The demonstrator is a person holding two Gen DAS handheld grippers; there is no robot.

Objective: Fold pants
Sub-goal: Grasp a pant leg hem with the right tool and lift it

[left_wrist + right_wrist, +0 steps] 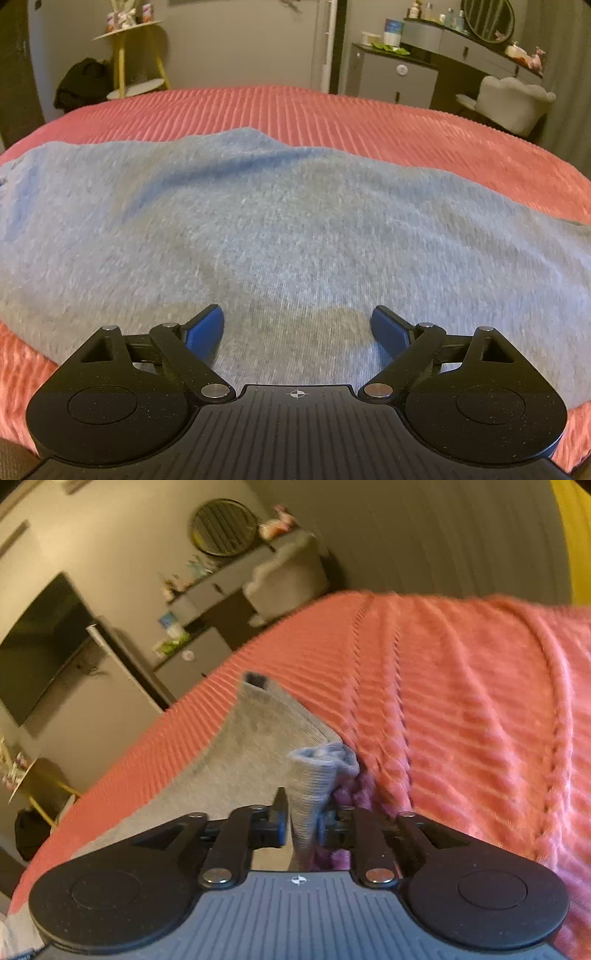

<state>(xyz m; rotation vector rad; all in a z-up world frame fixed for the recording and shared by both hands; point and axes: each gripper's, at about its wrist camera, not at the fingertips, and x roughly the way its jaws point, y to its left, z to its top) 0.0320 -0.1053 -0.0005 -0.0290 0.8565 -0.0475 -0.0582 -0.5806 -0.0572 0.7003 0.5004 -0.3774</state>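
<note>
Grey knit pants [280, 221] lay spread across the ribbed coral bedspread [369, 118], covering most of the near side of the bed, with one long crease running along their far edge. The left gripper [297, 328] hung just above the cloth with its blue-padded fingers [207, 328] spread wide and nothing between them. The right gripper [301, 825] had its jaws drawn in on a bunched ribbed cuff of the pants [314, 786], pinching it at the garment's end beside the bedspread's folds
</note>
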